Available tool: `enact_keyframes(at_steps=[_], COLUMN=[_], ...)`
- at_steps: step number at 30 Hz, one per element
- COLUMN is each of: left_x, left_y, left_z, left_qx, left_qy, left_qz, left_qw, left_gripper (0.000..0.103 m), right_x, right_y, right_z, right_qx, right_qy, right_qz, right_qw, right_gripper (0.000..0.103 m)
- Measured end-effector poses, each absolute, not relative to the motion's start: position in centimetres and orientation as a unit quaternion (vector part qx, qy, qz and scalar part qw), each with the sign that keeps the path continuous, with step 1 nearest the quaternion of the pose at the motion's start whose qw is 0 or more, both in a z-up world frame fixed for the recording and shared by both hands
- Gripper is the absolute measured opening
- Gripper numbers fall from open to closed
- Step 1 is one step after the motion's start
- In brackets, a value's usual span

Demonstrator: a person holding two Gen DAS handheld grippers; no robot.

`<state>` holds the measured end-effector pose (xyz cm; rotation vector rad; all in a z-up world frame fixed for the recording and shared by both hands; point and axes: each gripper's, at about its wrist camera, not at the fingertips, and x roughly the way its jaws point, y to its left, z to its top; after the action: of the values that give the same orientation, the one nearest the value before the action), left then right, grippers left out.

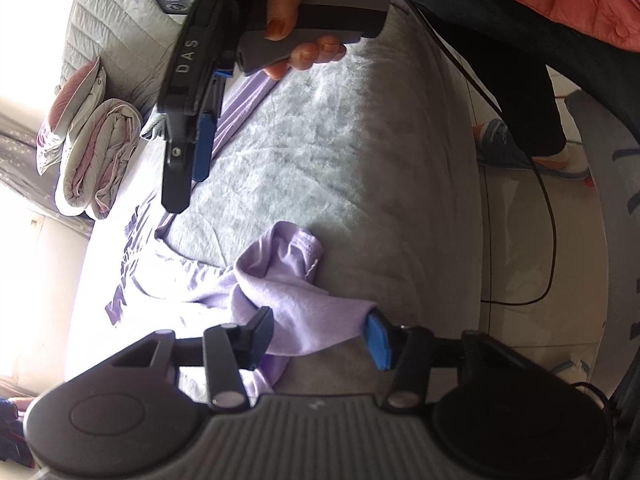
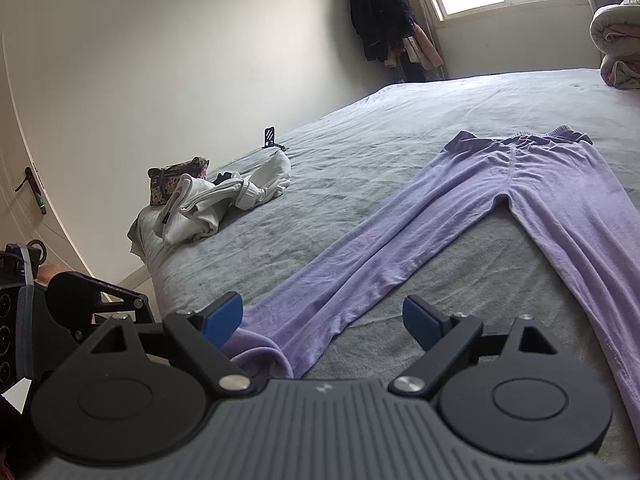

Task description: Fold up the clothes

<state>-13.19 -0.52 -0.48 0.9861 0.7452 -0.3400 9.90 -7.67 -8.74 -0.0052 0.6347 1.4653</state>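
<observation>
Lilac trousers (image 2: 520, 184) lie flat on the grey bed cover (image 2: 400, 112), waistband far, legs running toward me. In the left wrist view my left gripper (image 1: 320, 334) is shut on the bunched end of one lilac leg (image 1: 292, 280); the fabric stretches between both pads, and purple lettering (image 1: 128, 264) shows on the leg beyond. My right gripper (image 2: 322, 320) stands open just above the other part of the leg, its blue pads clear of the fabric. From the left wrist view the right gripper (image 1: 190, 176) hangs above the bed, held by a hand (image 1: 308, 20).
A heap of white clothes (image 2: 224, 200) and a patterned bag (image 2: 176, 180) sit near the bed's far left corner, with a small black stand (image 2: 270, 138) behind. Rolled quilts (image 1: 100, 160) lie by the window. A person's leg and slipper (image 1: 504, 140) and a black cable (image 1: 548, 220) are beside the bed.
</observation>
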Motion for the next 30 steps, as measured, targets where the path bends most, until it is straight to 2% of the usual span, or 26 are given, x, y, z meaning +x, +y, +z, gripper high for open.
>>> enact_keyframes(at_steps=[7,10,11,12,13,21,30], left_x=[-12.8,-12.5,-12.4,-12.3,-12.2,-11.7,-13.1], left_y=[0.6,1.3,1.5,1.6,1.7,2.3,3.8], left_z=[0.3,0.2,0.0,0.0,0.0,1.5,7.8], left_qx=[0.395,0.359,0.354,0.352,0.349,0.286,0.204], left_qy=[0.337,0.341,0.344,0.343,0.342,0.338,0.259], left_qz=[-0.140,-0.136,-0.132,-0.126,-0.119,-0.120,-0.120], left_qw=[0.843,0.858,0.859,0.862,0.864,0.889,0.936], left_gripper=[0.045,0.034,0.024,0.010,0.005,0.005,0.005], right_x=[10.0,10.1,10.1,10.1,10.1,10.4,13.1], right_y=[-7.7,-7.8,-7.8,-7.8,-7.8,-8.1,-10.3], right_z=[-8.7,-8.7,-8.7,-8.7,-8.7,-8.3,-7.3], right_qx=[0.001,0.003,0.003,0.003,0.003,0.009,0.087], right_qy=[0.285,0.285,0.285,0.285,0.284,0.280,0.281], right_qz=[0.656,0.655,0.655,0.655,0.655,0.653,0.620], right_qw=[0.699,0.700,0.700,0.700,0.700,0.704,0.728], right_gripper=[0.093,0.093,0.093,0.094,0.094,0.094,0.096])
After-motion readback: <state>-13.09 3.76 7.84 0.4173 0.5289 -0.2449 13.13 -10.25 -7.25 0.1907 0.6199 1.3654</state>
